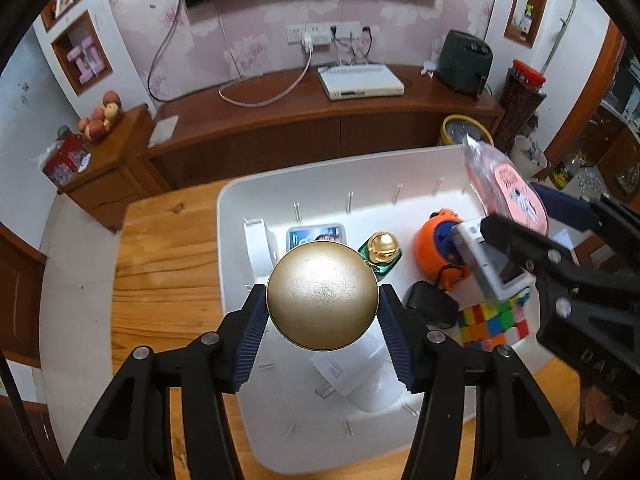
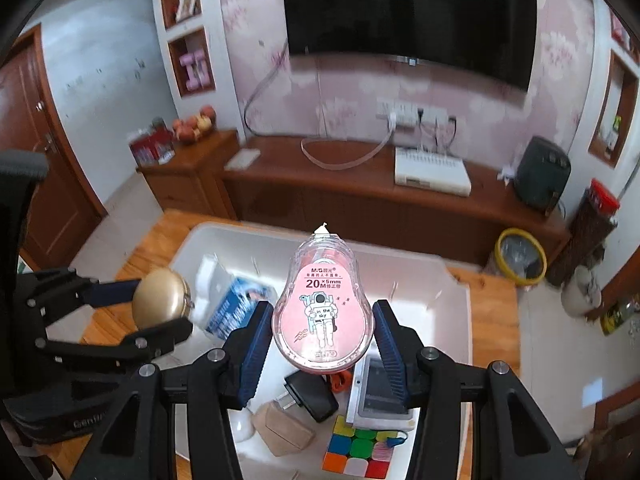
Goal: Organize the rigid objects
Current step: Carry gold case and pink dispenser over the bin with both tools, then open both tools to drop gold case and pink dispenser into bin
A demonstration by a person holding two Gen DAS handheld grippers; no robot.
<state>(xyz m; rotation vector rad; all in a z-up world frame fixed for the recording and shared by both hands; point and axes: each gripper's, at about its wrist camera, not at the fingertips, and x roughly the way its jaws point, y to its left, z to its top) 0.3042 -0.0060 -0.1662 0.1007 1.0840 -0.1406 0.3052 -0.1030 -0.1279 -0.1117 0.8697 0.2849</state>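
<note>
My left gripper (image 1: 322, 308) is shut on a round gold bell (image 1: 322, 294) and holds it above the white storage bin (image 1: 280, 188). The same bell (image 2: 160, 298) shows at the left of the right wrist view. My right gripper (image 2: 322, 340) is shut on a pink correction tape dispenser (image 2: 322, 312), held above the bin (image 2: 456, 320); it also shows in the left wrist view (image 1: 516, 196). In the bin lie a Rubik's cube (image 2: 360, 448), a black adapter (image 2: 312, 392), an orange toy (image 1: 436, 244) and a small gold-and-green bell (image 1: 382, 250).
The bin sits on a wooden table (image 1: 168, 264). Behind it stands a low wooden TV cabinet (image 1: 320, 108) with a white box and cables. A yellow-rimmed bin (image 2: 520, 260) stands on the floor at the right.
</note>
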